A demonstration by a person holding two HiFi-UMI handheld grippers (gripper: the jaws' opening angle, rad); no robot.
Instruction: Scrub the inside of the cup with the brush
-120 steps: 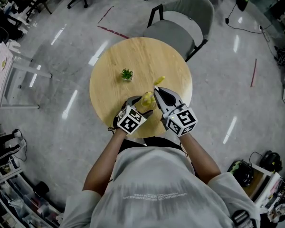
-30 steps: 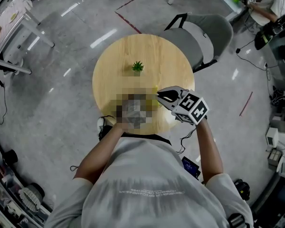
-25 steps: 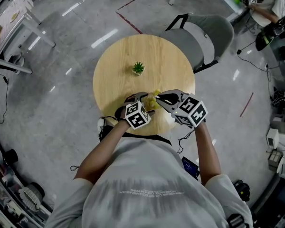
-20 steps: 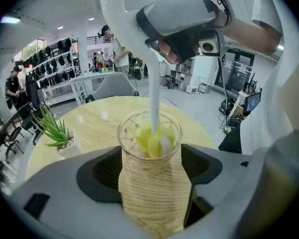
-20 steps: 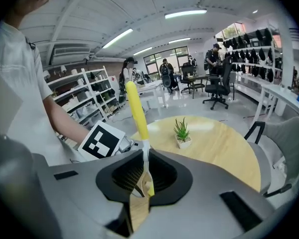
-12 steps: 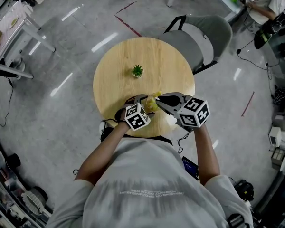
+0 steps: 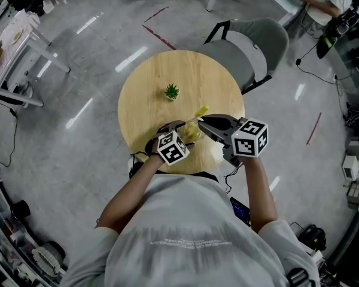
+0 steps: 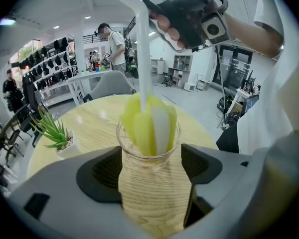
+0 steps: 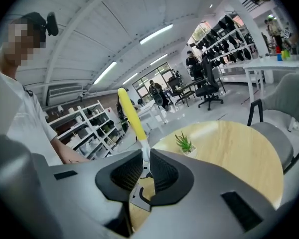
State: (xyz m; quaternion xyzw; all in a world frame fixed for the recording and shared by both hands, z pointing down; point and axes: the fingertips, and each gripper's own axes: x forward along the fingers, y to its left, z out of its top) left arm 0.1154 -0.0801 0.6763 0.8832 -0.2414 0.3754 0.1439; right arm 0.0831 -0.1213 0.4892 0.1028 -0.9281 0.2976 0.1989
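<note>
1. The cup (image 8: pixel 149 183) is of clear glass, with a narrower neck under its round rim. The wood grain of the counter (image 7: pixel 191 76) shows through its wall. The brush (image 8: pixel 149 126) has a soft head of yellow and white strips, a thin white stem and a yellow handle end.
2. The head of the brush stands in the mouth of the cup. The strips rise a little above the rim, and the stem goes up and out of the cup.
3. In the left gripper view the bottom of the cup is cut off by the body of the claw, so I cannot tell if it rests on the counter. In the right gripper view the stem below the jaws is hidden. In the head view the cup is small and mostly covered by the two claws.
4. The left claw (image 8: pixel 152 168) is closed on the cup, with one jaw at each side of its body. The right claw (image 9: pixel 145 158) is narrow and pinches the white stem, and the yellow handle end stands tilted beyond its jaws.
5. The cup and both claws are on the person's side of the small plant (image 7: pixel 171 91), well apart from it and near the counter edge. A grey chair (image 7: pixel 251 40) stands beyond the plant, to the right.
</note>
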